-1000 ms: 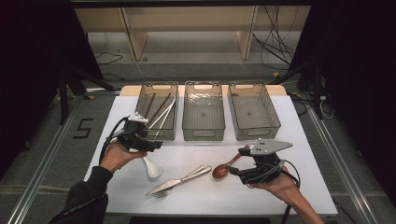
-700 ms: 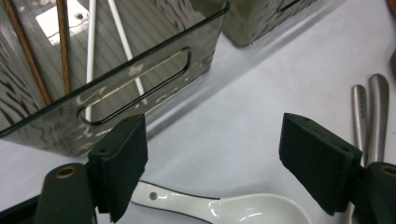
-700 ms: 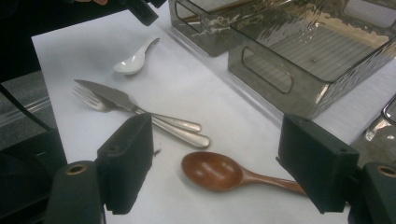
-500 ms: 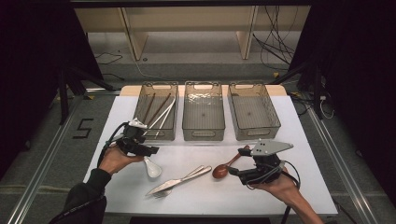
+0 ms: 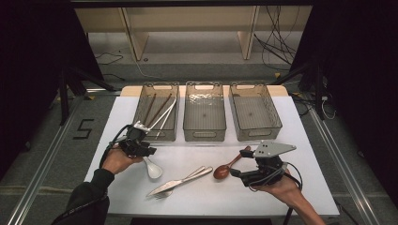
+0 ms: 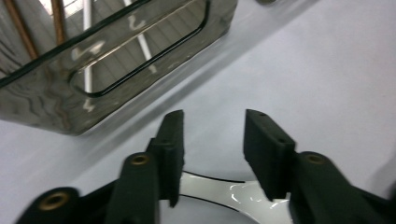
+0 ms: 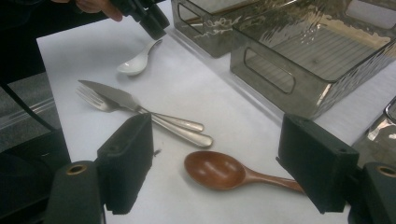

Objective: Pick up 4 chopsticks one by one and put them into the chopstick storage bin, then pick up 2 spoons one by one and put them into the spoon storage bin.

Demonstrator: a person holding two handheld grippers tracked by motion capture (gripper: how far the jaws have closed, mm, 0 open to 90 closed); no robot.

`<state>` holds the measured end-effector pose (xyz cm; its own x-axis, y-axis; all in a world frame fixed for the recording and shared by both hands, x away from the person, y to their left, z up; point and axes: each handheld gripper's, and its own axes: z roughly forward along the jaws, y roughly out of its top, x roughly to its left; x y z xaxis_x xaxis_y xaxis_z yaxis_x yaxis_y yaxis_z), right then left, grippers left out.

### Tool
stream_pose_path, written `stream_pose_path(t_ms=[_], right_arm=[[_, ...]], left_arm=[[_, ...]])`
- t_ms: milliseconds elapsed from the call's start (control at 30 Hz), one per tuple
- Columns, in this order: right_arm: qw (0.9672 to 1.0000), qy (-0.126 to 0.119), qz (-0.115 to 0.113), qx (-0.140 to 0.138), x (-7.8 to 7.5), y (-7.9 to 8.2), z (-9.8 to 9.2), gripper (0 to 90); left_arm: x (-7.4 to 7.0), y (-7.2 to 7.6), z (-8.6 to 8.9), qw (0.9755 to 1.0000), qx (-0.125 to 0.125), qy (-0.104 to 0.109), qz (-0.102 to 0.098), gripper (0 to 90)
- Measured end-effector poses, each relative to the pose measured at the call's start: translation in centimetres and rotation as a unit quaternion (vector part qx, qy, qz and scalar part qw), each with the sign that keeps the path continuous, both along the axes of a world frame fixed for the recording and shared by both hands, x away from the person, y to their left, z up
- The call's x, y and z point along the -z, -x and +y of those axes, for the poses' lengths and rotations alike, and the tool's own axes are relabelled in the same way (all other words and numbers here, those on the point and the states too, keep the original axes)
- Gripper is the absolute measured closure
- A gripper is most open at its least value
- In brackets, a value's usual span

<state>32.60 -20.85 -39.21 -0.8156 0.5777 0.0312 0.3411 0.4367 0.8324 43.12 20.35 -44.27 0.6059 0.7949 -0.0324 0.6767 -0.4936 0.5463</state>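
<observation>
Bins: left bin (image 5: 156, 112) holds chopsticks (image 5: 159, 110); other two hold nothing. Left gripper (image 6: 212, 154) jaws just narrowed around white spoon (image 5: 152, 168), gap visible; right gripper (image 7: 212, 161) wide.

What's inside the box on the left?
The left box holds brown chopsticks and white chopsticks, leaning against its walls. Its near end sits behind the left gripper, so anything lying there is covered.

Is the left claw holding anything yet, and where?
Nothing gripped yet: left claw, jaws just closing, straddles the white spoon at its handle, pads not touching.
</observation>
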Motion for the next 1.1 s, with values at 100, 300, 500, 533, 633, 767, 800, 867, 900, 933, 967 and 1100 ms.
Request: stream_pose_path(t_ms=[100,300,500,533,633,767,800,867,900,933,967,1100], right_arm=[[1.0000,0.002,0.000,-0.002,0.0,0.0,0.2,27.4],[1.0000,0.003,-0.001,-0.003,0.0,0.0,0.2,27.4],[1.0000,0.002,-0.002,-0.004,0.0,0.0,0.2,27.4],[1.0000,0.003,-0.002,-0.004,0.0,0.0,0.2,27.4],[1.0000,0.001,-0.001,-0.003,0.0,0.0,0.2,27.4],[1.0000,0.003,-0.002,-0.004,0.1,0.0,0.2,27.4],[1.0000,0.003,-0.002,-0.004,0.1,0.0,0.2,27.4],[1.0000,0.003,-0.002,-0.004,0.1,0.0,0.2,27.4],[1.0000,0.003,-0.002,-0.004,0.1,0.0,0.2,27.4],[1.0000,0.003,-0.002,-0.003,0.0,0.0,0.2,27.4],[1.0000,0.003,-0.002,-0.003,0.0,0.0,0.2,27.4],[1.0000,0.003,-0.002,-0.002,0.0,0.1,0.1,27.4]], left_arm=[[0.1,-0.1,0.2,0.9999,-0.008,-0.007,-0.004,77.5],[1.0,-0.6,0.4,0.9996,-0.014,-0.024,0.009,88.8],[1.8,-1.1,0.3,0.9990,-0.014,-0.035,0.022,88.9],[1.9,-1.1,0.4,0.9991,-0.015,-0.034,0.024,88.9],[2.2,-1.4,0.5,0.9989,-0.015,-0.034,0.029,88.9],[2.8,-1.7,0.5,0.9983,-0.015,-0.043,0.037,88.9],[2.8,-1.7,0.6,0.9983,-0.014,-0.042,0.038,88.9],[2.8,-1.6,0.7,0.9981,-0.014,-0.045,0.040,88.8],[2.7,-1.5,0.8,0.9976,-0.014,-0.051,0.045,88.8],[2.7,-1.5,0.9,0.9974,-0.014,-0.053,0.046,88.8],[2.7,-1.4,1.0,0.9971,-0.012,-0.057,0.048,88.8],[2.3,-0.7,1.8,0.9956,-0.015,-0.070,0.061,88.8]])
